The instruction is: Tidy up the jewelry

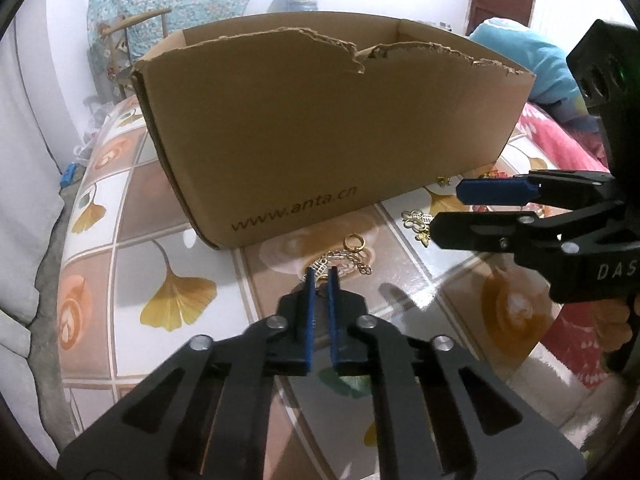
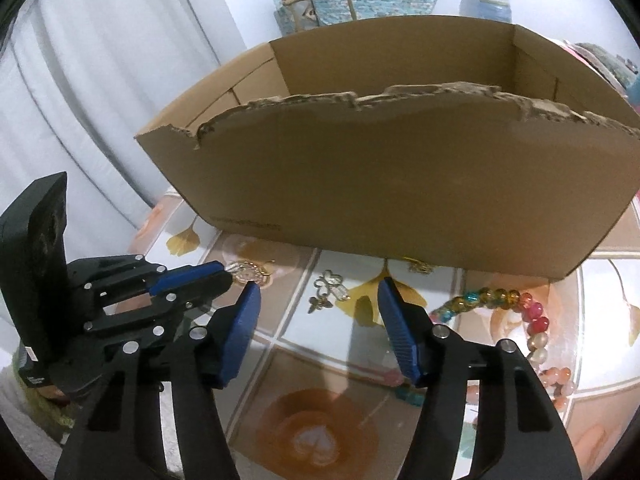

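Note:
On the table a gold chain with a ring [image 1: 352, 254] lies before an open cardboard box [image 1: 320, 120]. My left gripper [image 1: 320, 274] is shut on the chain's near end. In the right wrist view the left gripper [image 2: 226, 276] comes in from the left, its tips at the chain's glittering charm [image 2: 250, 274]. My right gripper [image 2: 319, 285] is open, and a clear butterfly charm [image 2: 330, 286] lies on the table between its blue pads [image 2: 244, 320], untouched. In the left wrist view the right gripper [image 1: 446, 214] reaches in from the right, beside the butterfly charm [image 1: 418, 220].
A bracelet of coloured beads [image 2: 500, 300] curls at the right on the ginkgo-patterned tabletop [image 2: 320, 420]. A small gold piece [image 2: 420, 267] lies at the foot of the box [image 2: 400, 180]. The table's edge [image 1: 52, 240] runs down the left; pink bedding [image 1: 560, 136] lies at the right.

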Demonstrator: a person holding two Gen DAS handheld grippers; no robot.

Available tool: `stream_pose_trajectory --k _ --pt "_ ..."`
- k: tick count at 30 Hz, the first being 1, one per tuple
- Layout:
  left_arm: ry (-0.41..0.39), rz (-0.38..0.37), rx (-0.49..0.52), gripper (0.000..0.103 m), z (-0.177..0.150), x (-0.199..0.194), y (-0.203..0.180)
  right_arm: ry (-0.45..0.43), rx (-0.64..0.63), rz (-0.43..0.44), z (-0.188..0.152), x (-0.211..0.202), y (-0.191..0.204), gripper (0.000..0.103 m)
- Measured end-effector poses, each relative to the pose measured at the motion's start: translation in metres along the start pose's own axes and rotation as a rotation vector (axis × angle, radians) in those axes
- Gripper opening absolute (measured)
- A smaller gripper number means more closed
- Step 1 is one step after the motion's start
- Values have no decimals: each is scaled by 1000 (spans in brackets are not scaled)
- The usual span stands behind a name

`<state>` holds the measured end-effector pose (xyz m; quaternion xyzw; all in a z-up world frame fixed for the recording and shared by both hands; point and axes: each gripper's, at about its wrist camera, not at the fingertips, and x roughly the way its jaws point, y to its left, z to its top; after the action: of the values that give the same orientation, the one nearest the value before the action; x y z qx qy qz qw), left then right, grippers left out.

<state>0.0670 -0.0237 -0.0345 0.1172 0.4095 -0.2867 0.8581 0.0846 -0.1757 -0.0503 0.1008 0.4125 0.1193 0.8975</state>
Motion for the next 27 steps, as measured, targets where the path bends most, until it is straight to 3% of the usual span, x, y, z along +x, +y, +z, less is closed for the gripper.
stream_pose_trajectory --k 9,15,27 --pt "-6 4 -11 0 -8 -5 8 20 -52 4 9 17 21 42" --pt "-14 7 -3 0 -12 -9 11 34 -85 -49 13 28 31 27" --pt "-23 -13 -15 0 -16 -12 19 55 -139 -129 19 48 47 14"
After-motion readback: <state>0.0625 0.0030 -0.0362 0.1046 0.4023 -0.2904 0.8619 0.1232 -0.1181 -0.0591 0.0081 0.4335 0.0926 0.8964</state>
